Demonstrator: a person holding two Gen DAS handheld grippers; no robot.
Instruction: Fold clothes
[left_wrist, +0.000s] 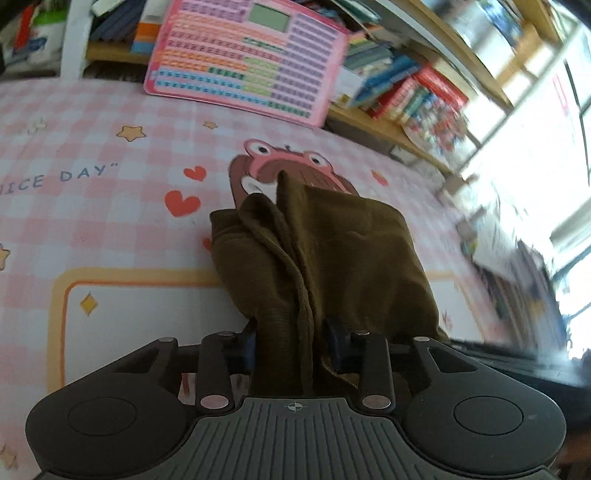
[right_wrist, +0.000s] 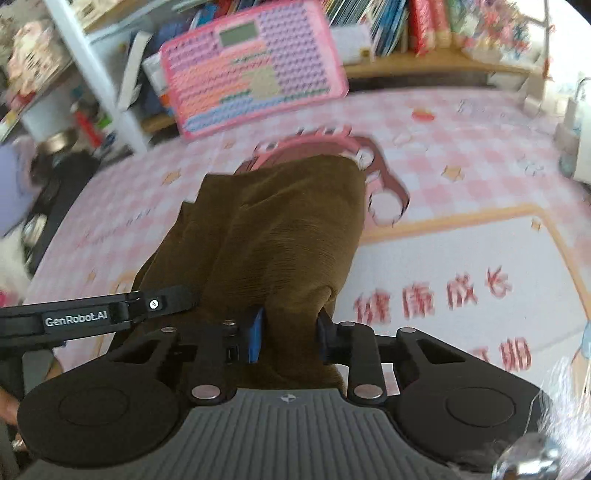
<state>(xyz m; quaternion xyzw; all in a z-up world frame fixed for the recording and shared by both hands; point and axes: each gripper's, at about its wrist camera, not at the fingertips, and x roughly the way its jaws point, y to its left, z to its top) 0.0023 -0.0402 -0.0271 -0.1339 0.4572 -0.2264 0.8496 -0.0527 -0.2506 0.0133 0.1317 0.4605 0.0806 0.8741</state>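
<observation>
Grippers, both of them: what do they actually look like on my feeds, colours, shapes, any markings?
Left gripper and right gripper match: black linkage arms with silver pivot pins, two round black discs flanking a ribbed grey centre plate with a small crosshair mark, and blue finger pads. The right wrist view shows a black bar lettered GenRobot.AI.

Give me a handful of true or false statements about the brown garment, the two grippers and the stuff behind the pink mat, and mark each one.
1. The left gripper is shut on the brown garment. True.
2. The right gripper is open and holds nothing. False: it is shut on the same brown garment.
3. The garment lies spread flat on the pink checked mat. False: it is bunched and gathered between the grippers.
4. A pink keyboard toy leans against the bookshelf behind the mat. True.
5. The garment is bright blue. False: it is olive brown.
</observation>
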